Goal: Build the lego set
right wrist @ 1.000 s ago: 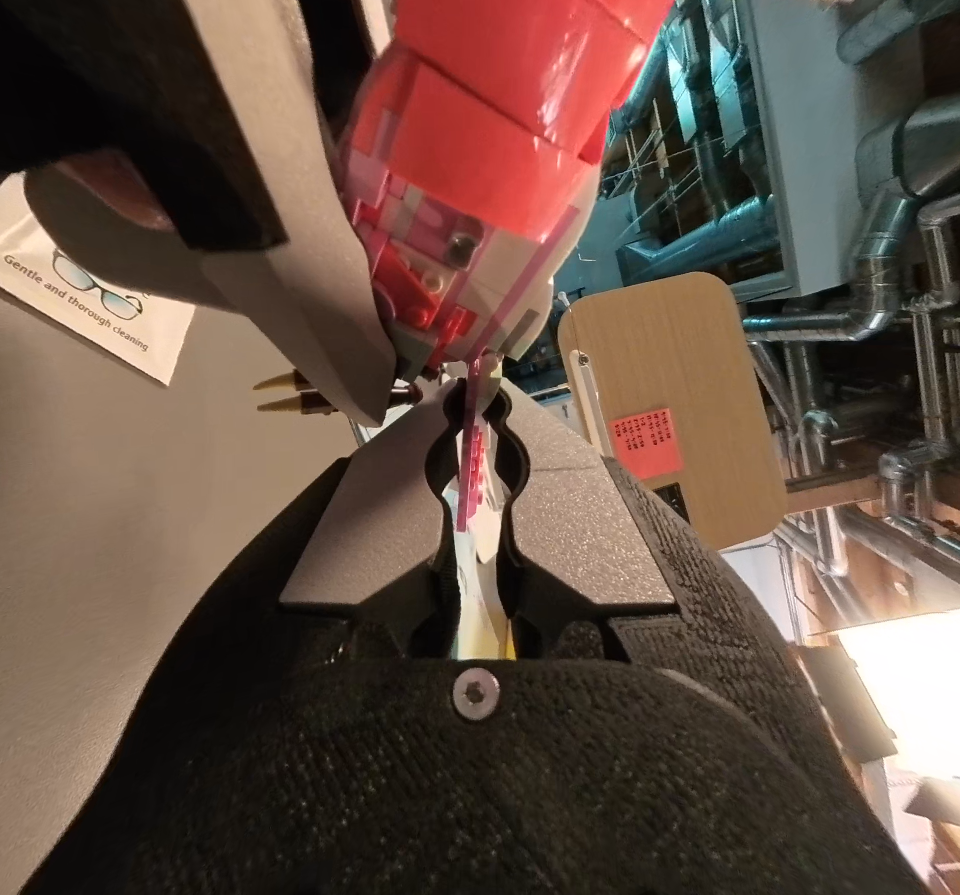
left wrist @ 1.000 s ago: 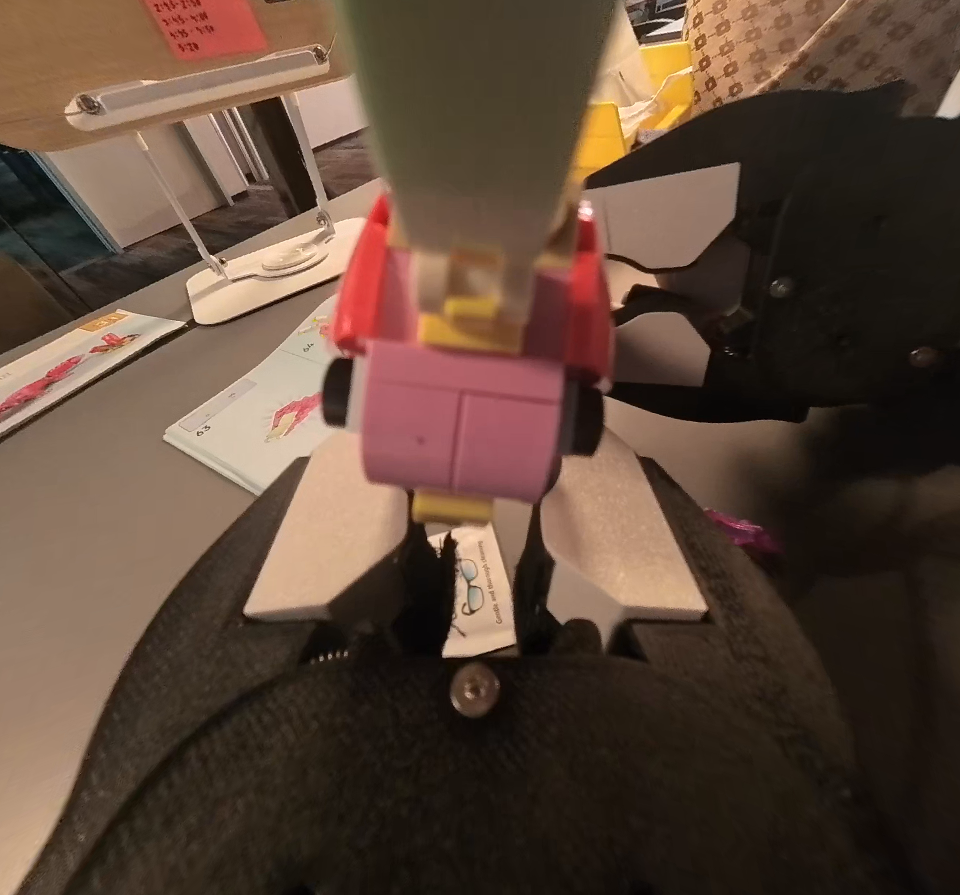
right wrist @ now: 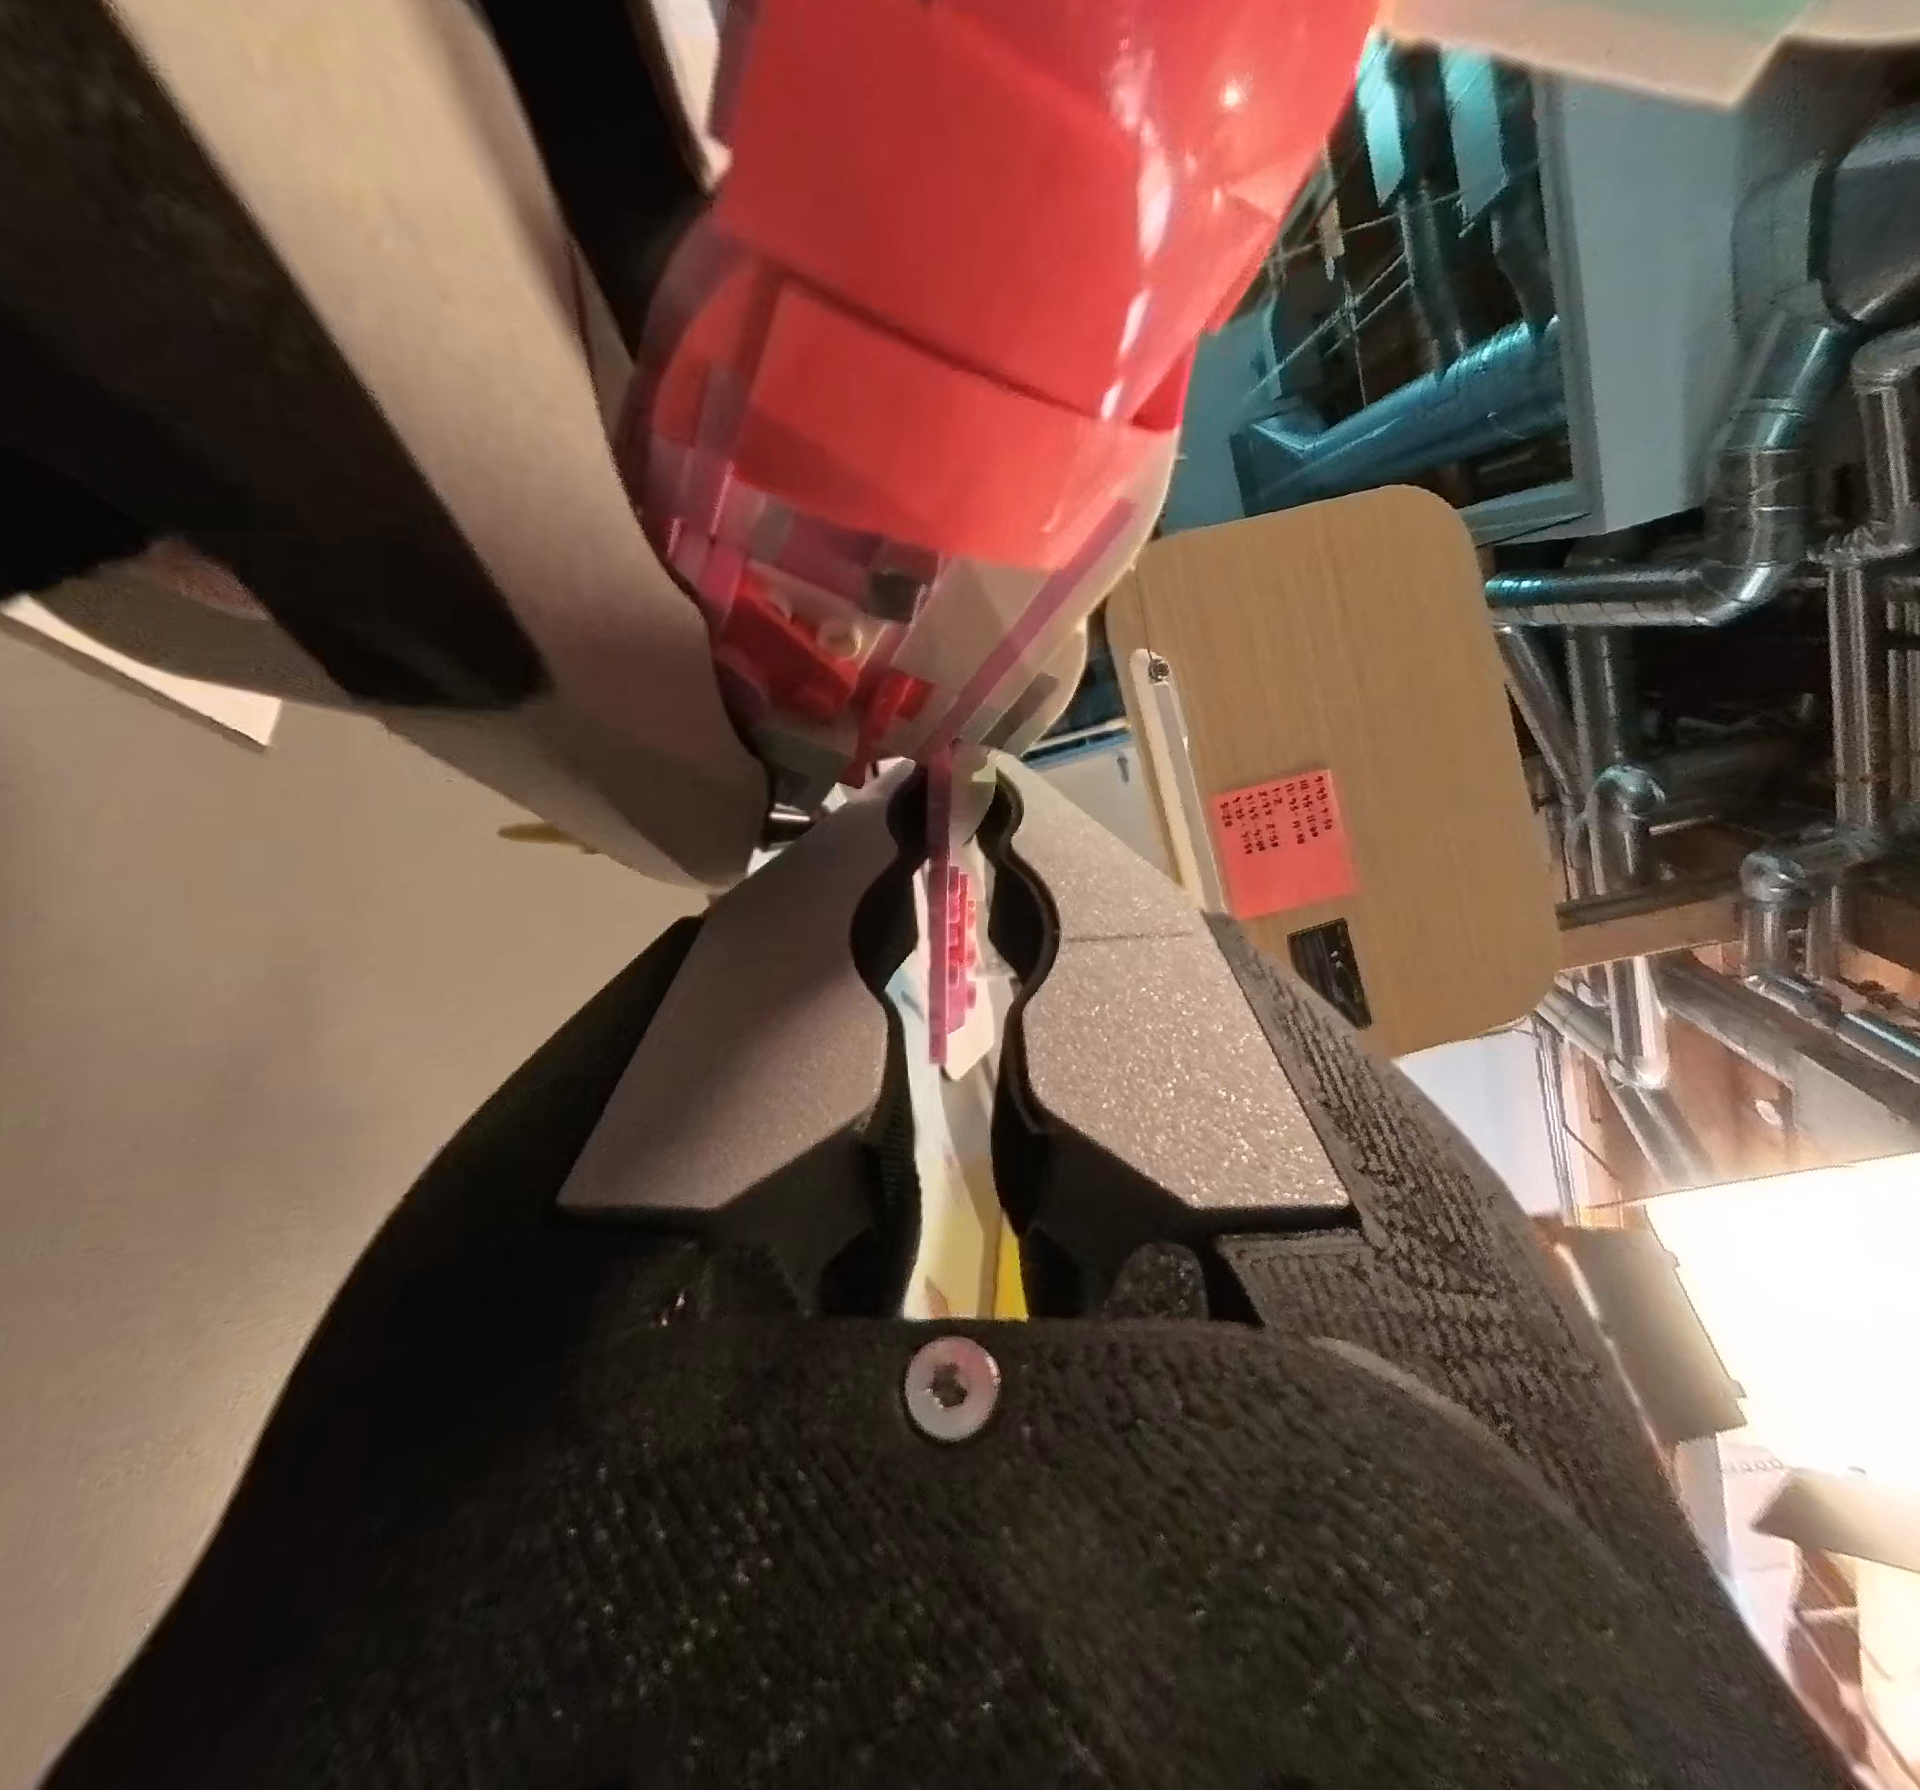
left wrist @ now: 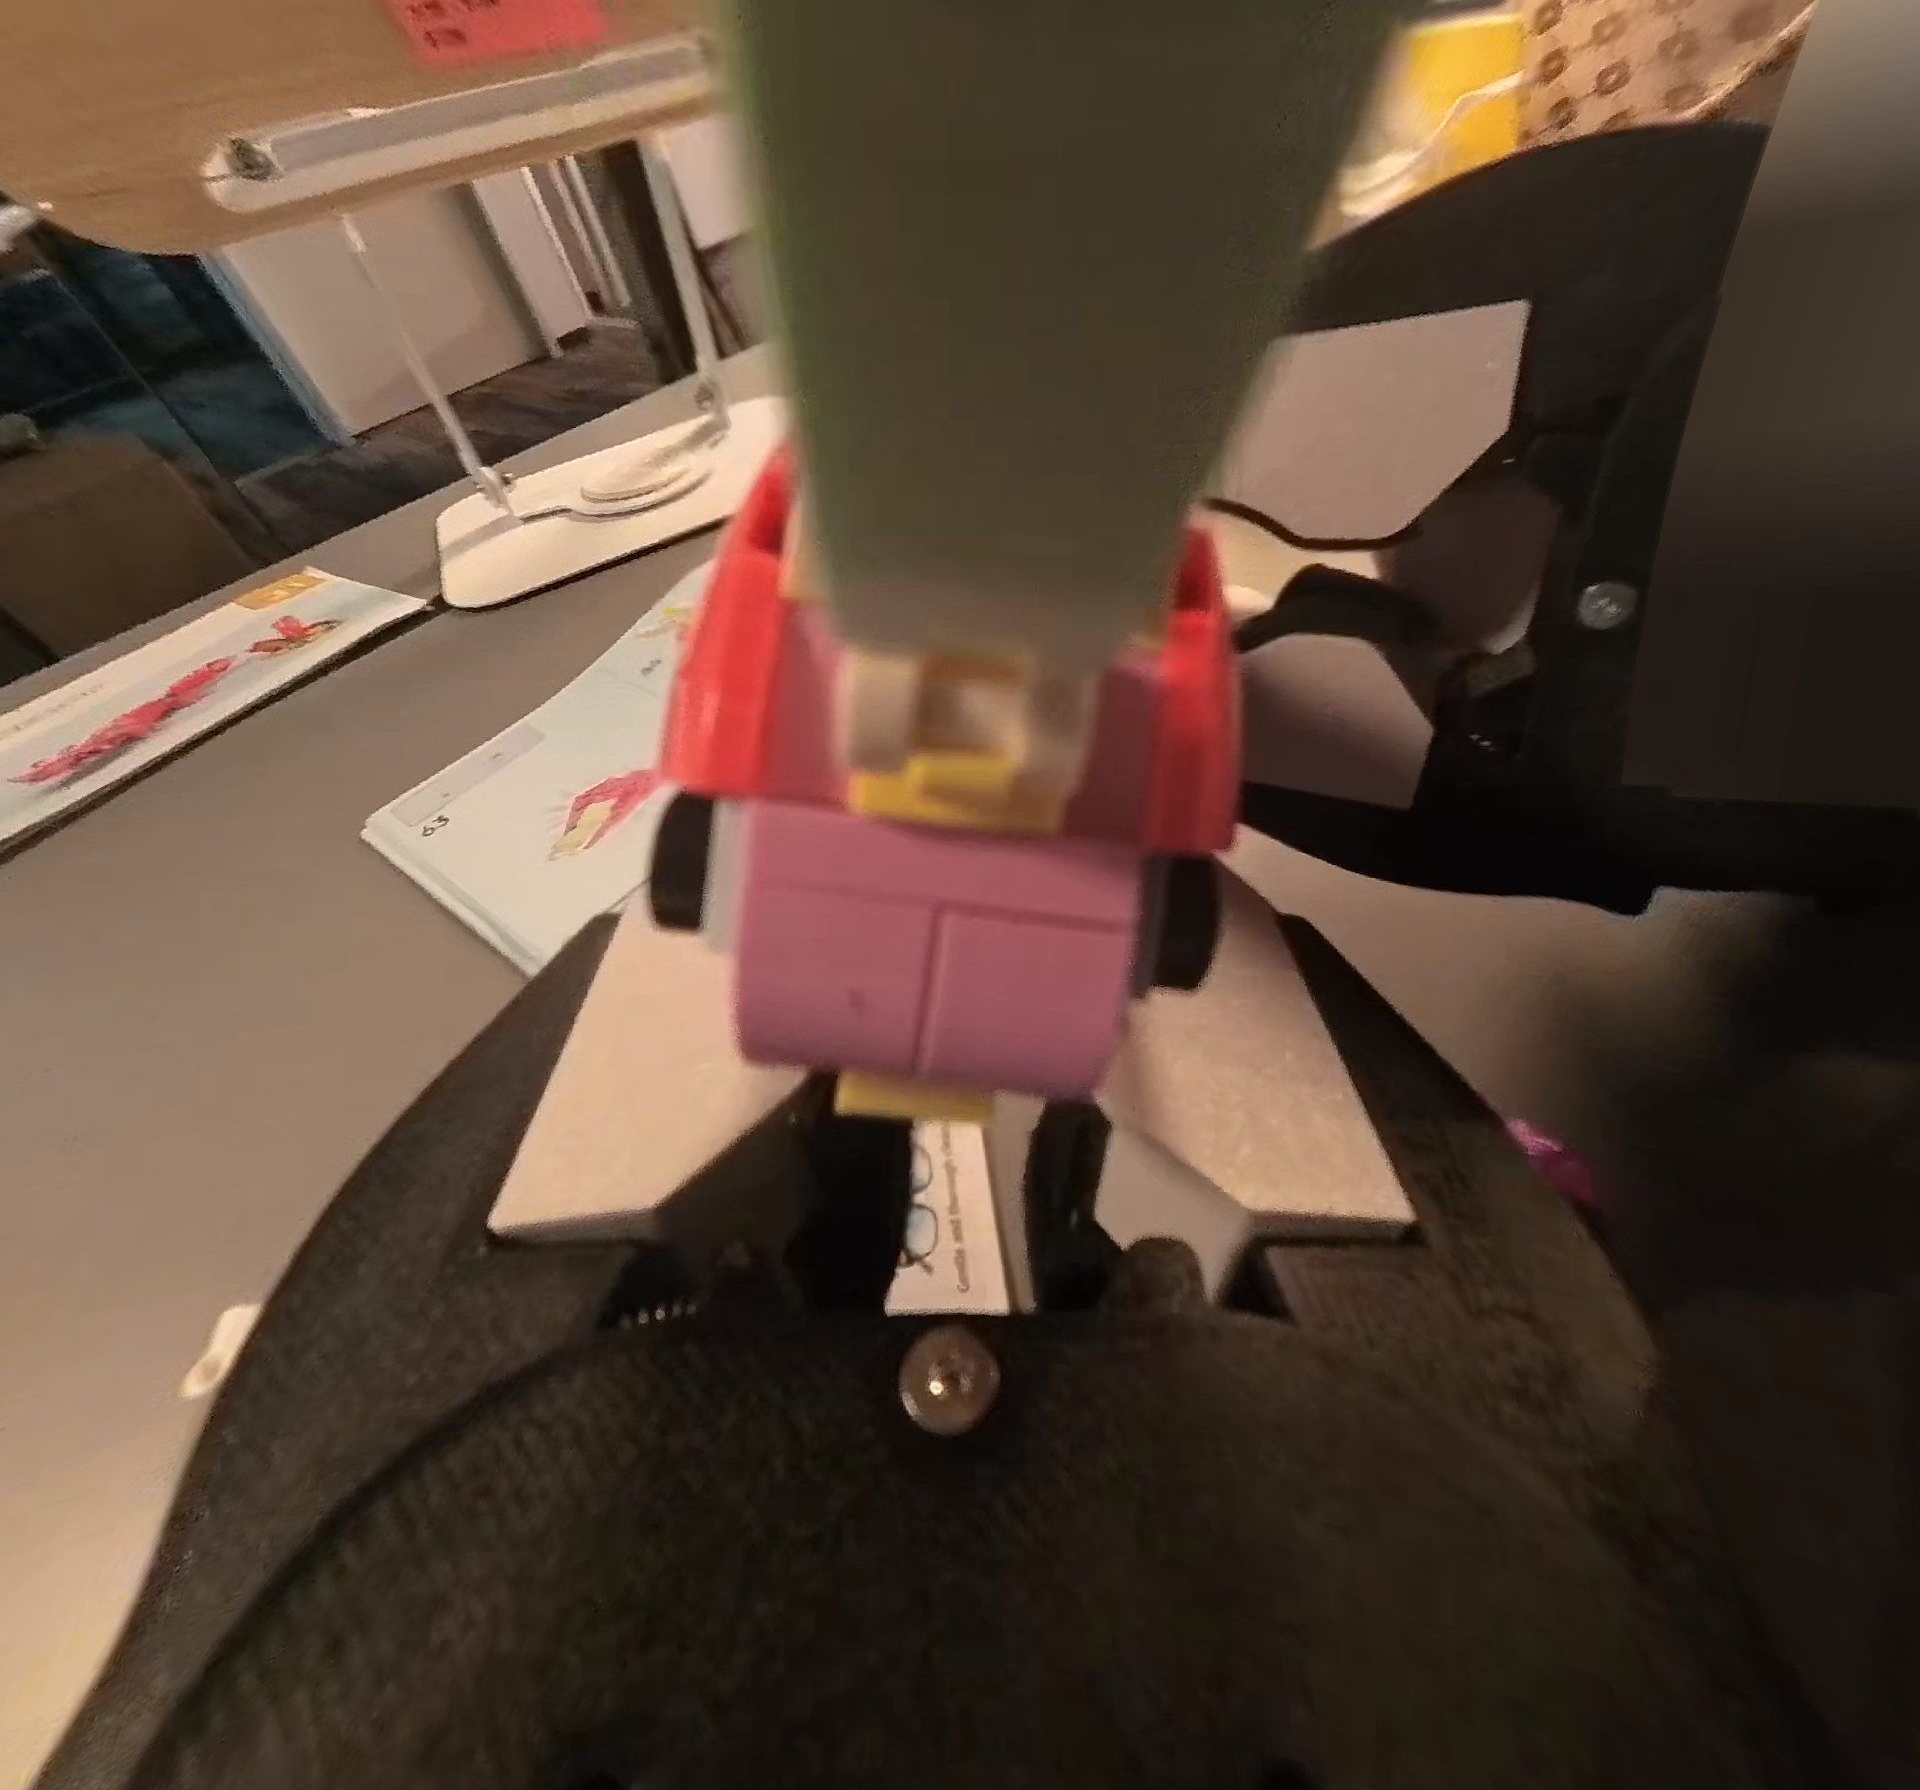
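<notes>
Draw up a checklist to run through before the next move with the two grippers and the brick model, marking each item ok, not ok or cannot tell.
1. Left gripper grips the brick model: ok; its tips are hidden in its own view, but the right wrist view shows a grey pad against the model's side.
2. Right gripper pinches the thin pink plate at its tips: ok.
3. Plate's end meets the model's underside: touching; whether it is seated, cannot tell.
4. Model is clear of the grey table: ok.
5. Views are sharp: not ok, both blurred.
6. Instruction booklet is visible: ok, open on the table.
</notes>
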The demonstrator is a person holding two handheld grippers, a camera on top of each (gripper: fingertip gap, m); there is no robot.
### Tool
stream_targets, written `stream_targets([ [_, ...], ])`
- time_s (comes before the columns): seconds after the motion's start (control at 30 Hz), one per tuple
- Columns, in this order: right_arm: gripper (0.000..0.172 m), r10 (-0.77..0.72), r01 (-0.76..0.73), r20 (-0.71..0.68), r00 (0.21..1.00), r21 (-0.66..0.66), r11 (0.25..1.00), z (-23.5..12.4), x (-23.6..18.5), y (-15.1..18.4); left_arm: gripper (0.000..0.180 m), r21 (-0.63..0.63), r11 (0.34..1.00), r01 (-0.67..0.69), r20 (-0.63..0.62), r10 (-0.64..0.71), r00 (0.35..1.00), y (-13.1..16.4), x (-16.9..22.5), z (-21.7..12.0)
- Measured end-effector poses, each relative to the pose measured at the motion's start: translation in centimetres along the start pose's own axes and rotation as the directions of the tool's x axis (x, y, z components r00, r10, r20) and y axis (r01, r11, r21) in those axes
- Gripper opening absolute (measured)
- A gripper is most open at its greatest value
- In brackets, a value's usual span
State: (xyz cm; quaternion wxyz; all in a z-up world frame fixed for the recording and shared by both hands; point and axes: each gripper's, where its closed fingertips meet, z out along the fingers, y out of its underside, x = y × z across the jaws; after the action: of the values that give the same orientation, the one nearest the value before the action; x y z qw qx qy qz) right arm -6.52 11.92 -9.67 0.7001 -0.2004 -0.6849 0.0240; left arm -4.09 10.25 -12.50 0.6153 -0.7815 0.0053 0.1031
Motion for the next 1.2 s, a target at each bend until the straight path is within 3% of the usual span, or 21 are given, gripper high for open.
stream_targets([
  [0.03,0.005,-0.001,0.001,0.001,1.000,0.005,1.000,0.0,0.1,0.0,0.037,0.008,1.000,0.018,-0.029,-0.018,0.999,-0.1,0.1,0.0],
  [0.23,0.005,-0.021,0.021,0.036,0.999,-0.024,0.999,0.2,-0.4,0.5,0.037,-0.049,0.998,0.035,-0.043,-0.037,0.998,0.6,0.2,0.4],
  [0.4,0.005,-0.021,0.019,0.074,0.997,0.015,1.000,0.2,-0.7,0.5,0.037,-0.060,0.994,0.091,-0.125,-0.098,0.987,0.7,0.6,0.4],
  [0.87,0.005,-0.031,0.036,0.057,0.998,-0.088,0.995,0.5,-0.9,1.5,0.036,-0.118,0.991,0.061,0.013,-0.060,0.998,1.3,0.2,1.2],
  [1.2,0.007,0.034,-0.034,0.100,0.994,0.002,0.999,0.4,-0.7,1.1,0.036,-0.042,0.999,0.026,-0.008,-0.027,1.000,0.3,0.2,1.1],
])
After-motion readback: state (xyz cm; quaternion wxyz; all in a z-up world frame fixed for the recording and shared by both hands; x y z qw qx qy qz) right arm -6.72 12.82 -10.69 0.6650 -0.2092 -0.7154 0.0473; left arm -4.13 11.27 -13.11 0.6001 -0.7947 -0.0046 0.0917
